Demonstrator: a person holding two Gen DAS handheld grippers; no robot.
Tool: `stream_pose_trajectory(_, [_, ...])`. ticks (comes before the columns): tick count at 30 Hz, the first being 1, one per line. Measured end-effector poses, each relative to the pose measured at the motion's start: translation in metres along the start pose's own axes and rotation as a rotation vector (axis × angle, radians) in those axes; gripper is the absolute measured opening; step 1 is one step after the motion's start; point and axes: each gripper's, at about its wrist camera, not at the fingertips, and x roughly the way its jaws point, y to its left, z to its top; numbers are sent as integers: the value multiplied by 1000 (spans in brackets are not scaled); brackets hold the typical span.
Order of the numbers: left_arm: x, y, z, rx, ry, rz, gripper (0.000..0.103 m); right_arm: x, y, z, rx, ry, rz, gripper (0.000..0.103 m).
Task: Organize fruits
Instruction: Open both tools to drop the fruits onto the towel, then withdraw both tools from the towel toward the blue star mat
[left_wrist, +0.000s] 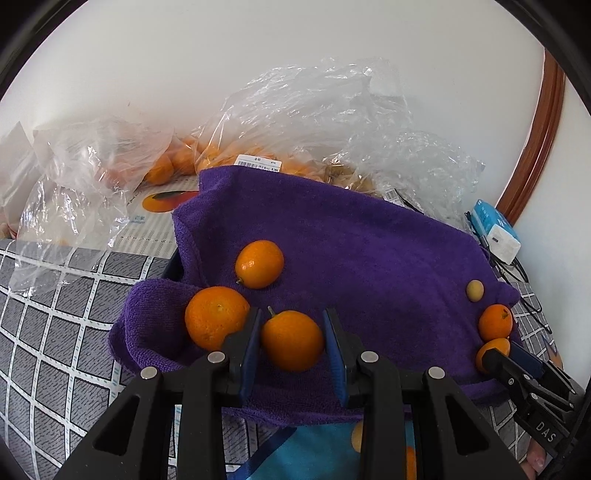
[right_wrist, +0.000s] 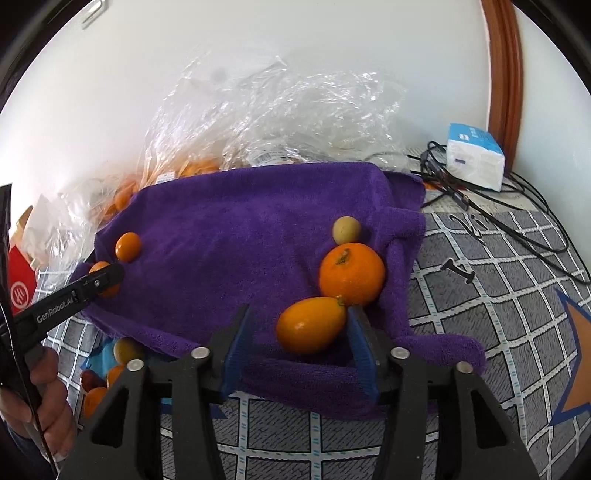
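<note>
Fruits are scattered across the purple towel (left_wrist: 362, 236), which is spread over a grey checked tablecloth (left_wrist: 55, 314). On the left-wrist view, the left gripper (left_wrist: 291, 332) has its blue-padded jaws spread apart around a stemmed kumquat (left_wrist: 292, 340); the left pad touches its skin, the right pad sits just beside it. A round orange (left_wrist: 216, 317) presses against the outside of the left finger, and another kumquat (left_wrist: 259, 264) lies a little farther up the towel, apart from both.

Over on the right-wrist view, the right gripper (right_wrist: 295, 325) is spread wide too, with an oval kumquat (right_wrist: 311, 325) lying between the pads, hard against the right one and well clear of the left. A bigger orange (right_wrist: 351, 273) touches that kumquat's stem end, and a small pale yellowish fruit (right_wrist: 346, 229) rests just behind the orange.

At the towel's back edge, crinkled clear plastic bags (right_wrist: 266, 110) hold more orange fruit. A white and blue tissue pack (right_wrist: 474, 155) sits near the wall beside a tangle of black cables (right_wrist: 480, 199). Below the towel's near edge, a blue container (left_wrist: 314, 446) shows a few more fruits inside.
</note>
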Motion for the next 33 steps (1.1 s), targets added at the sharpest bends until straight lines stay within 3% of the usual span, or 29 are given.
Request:
stream_pose_trajectory(4, [-1, 0, 3, 8, 7, -2, 33, -5, -2, 1, 8, -11, 16, 59])
stream_pose_trajectory(8, [-7, 0, 4, 5, -19, -21, 46, -18, -6, 6, 48, -28, -9, 60])
stream_pose_trajectory(11, [-11, -1, 6, 5, -29, -21, 49, -28, -10, 8, 81, -20, -57, 61])
stream_pose_trajectory(19, [-42, 6, 18, -28, -120, -24, 60, -81, 0, 0, 41, -105, -130, 61])
stream_pose_trajectory(23, [-69, 14, 24, -33, -160, -27, 73, -101, 5, -2, 29, -116, -142, 61])
stream_pose_trajectory(33, [-109, 68, -21, -10, -100, 63, 73, -97, 34, -24, -13, -60, -83, 60])
